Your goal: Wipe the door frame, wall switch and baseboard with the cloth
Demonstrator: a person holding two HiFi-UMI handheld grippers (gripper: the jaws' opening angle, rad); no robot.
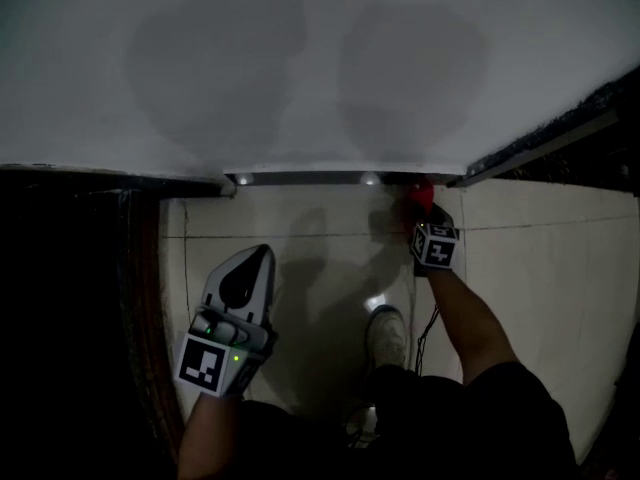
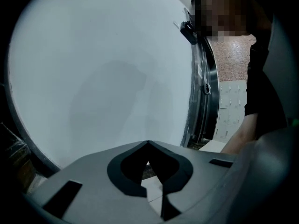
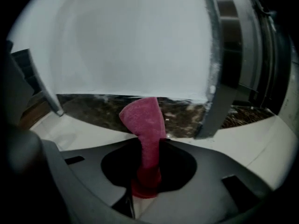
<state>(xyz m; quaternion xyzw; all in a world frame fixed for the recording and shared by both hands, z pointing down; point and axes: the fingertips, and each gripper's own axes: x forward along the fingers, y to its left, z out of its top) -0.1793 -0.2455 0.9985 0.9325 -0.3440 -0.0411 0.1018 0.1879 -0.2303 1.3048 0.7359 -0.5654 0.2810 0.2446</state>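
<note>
The cloth (image 3: 142,120) stands up pink from the right tongs (image 3: 148,146), which are clenched on its lower end. Its free tip is just before the dark speckled baseboard (image 3: 93,111), beside the grey door frame (image 3: 219,101). To wipe well, I would press the tip flat and drag it along the strip. The left tongs (image 2: 148,146) hang clenched on nothing over the floor (image 1: 320,258). No container shows

Building interior by doorway: white wall (image 1: 320,68), glossy tiled floor (image 1: 320,258), dark baseboard (image 3: 93,108), metal door frame (image 3: 215,106)
</note>
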